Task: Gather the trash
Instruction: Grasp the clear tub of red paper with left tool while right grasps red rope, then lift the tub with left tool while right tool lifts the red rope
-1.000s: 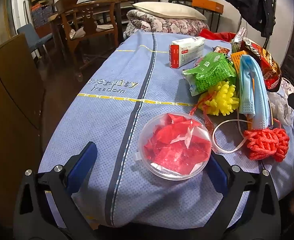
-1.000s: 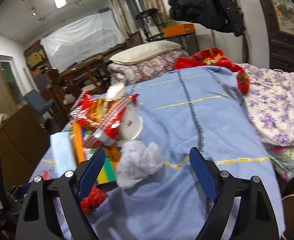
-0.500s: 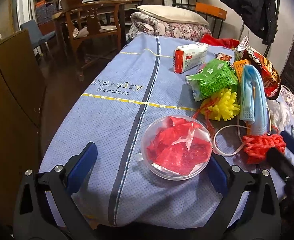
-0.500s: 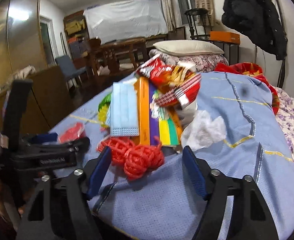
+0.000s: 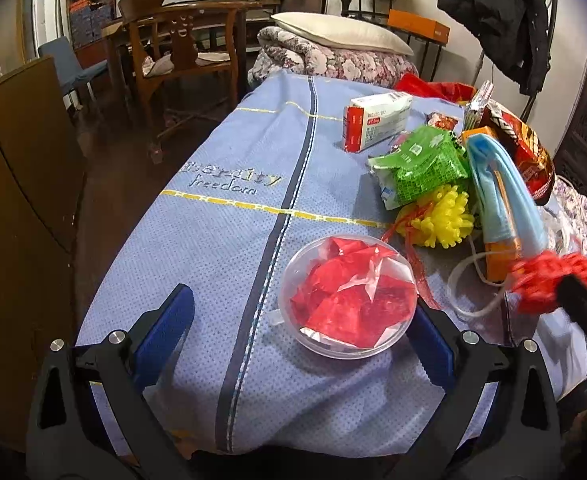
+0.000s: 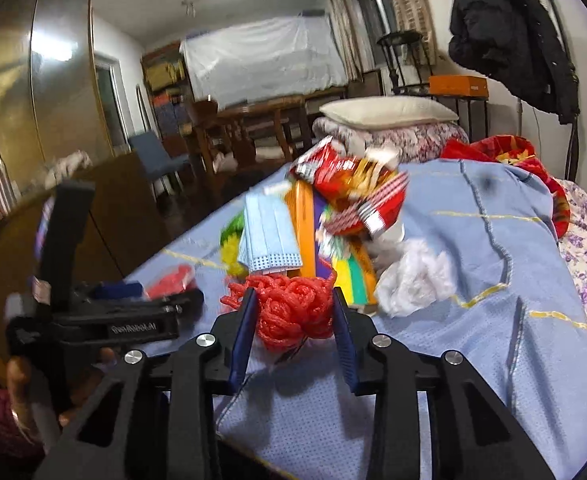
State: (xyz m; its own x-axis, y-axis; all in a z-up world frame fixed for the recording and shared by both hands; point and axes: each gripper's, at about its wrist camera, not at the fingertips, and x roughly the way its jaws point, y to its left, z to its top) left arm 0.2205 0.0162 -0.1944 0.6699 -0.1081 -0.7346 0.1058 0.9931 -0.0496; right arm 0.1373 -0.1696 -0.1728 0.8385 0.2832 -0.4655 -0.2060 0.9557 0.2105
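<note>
At the lower middle of the right wrist view, a red mesh bundle (image 6: 293,306) is seen between the closing jaws of the right gripper (image 6: 293,320); the pads seem to press it already, though blur leaves this uncertain. It is judged light, soft and springy, best taken across its bulk. The left gripper (image 5: 293,336) is held wide open and empty around a clear lidded tub (image 5: 347,296) on the blue cover (image 5: 213,240).

The blue cover (image 5: 221,240) carries stitched words — "Eternity" above "freedom" — the first only partly legible.
</note>
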